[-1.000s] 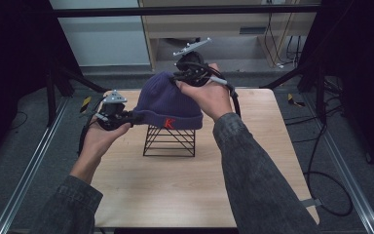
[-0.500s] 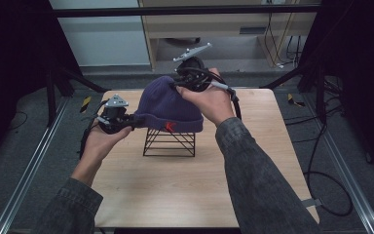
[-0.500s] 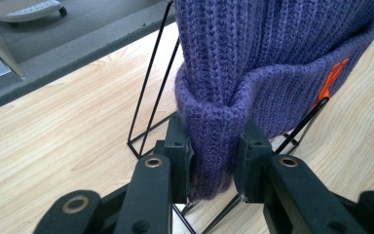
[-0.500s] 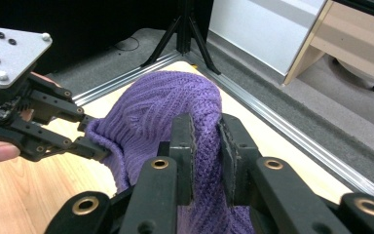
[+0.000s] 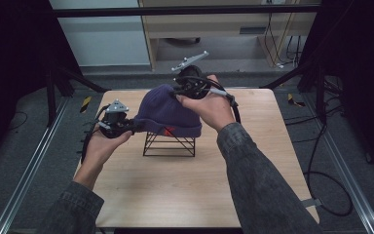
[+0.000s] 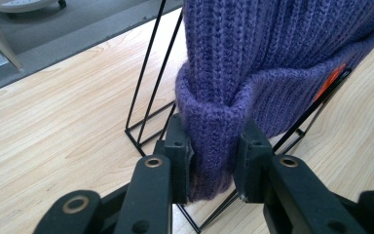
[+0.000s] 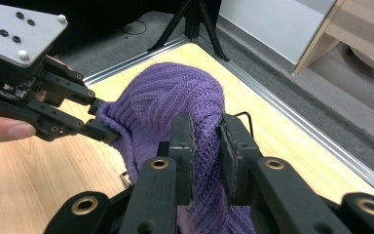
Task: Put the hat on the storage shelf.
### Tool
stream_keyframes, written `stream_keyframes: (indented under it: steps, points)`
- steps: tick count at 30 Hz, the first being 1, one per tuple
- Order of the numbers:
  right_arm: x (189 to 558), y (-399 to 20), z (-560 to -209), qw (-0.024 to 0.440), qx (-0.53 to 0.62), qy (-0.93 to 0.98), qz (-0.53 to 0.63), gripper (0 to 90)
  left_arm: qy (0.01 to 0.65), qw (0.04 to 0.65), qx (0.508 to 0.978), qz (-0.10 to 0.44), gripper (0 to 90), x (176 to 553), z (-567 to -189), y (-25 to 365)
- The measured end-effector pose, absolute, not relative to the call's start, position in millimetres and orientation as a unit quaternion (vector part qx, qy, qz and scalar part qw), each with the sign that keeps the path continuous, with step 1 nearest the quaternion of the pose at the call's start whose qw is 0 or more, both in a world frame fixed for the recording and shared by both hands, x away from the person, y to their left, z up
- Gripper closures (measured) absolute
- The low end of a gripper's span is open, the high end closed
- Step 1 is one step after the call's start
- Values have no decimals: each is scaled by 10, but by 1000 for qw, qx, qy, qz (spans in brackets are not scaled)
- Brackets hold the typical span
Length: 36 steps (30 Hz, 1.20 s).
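Purple and woolly, the hat sits over a black wire stand near the middle of the wooden table. It looks like the person is pulling the hat onto the stand or lifting it off; I cannot tell which. Two tongs hold it so the knit stays spread out and does not flop. The left gripper is closed tight on the folded brim at the hat's left edge; in the left gripper view a thick roll of wool is squeezed between the two black jaws. The right gripper is closed too, pinching a fold of wool near the top of the hat on the far side. Holding one low edge and one high spot lets both hands steer the hat over the wires. The left hand comes in low from the side, with its tongs pointing level toward the hat. The right hand reaches over from above and behind, wrist bent, with its tongs pointing back toward the person and down into the hat.
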State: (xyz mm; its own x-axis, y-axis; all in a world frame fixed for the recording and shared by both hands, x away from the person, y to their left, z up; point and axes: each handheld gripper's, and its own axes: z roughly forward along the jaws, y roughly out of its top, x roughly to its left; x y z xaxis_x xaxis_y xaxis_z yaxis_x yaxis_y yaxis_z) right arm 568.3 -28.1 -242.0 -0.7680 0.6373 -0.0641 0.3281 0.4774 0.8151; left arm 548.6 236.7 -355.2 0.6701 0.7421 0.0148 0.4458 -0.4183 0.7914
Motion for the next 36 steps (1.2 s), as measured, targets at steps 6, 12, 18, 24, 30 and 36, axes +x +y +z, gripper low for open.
stream_keyframes:
  steps: [6, 12, 18, 24, 30, 36]
  points:
    - [5692, -234, -2477, 178, 285, 841, 423, 775, 363, 397, 822, 185, 708, 5486, -3598, 2394]
    - [5685, -221, -2508, 173, 285, 843, 422, 776, 367, 404, 818, 181, 708, 5472, -3645, 2429]
    - [5691, -232, -2546, 165, 289, 847, 414, 776, 371, 410, 815, 174, 706, 5463, -3724, 2426]
    - [5648, -265, -2614, 162, 284, 855, 403, 775, 366, 408, 818, 175, 704, 5434, -3766, 2426]
    - [5659, -302, -2702, 153, 291, 855, 402, 775, 368, 407, 817, 175, 703, 5427, -3857, 2421]
    - [5684, -258, -2784, 147, 289, 858, 399, 775, 373, 404, 816, 178, 702, 5431, -3936, 2439]
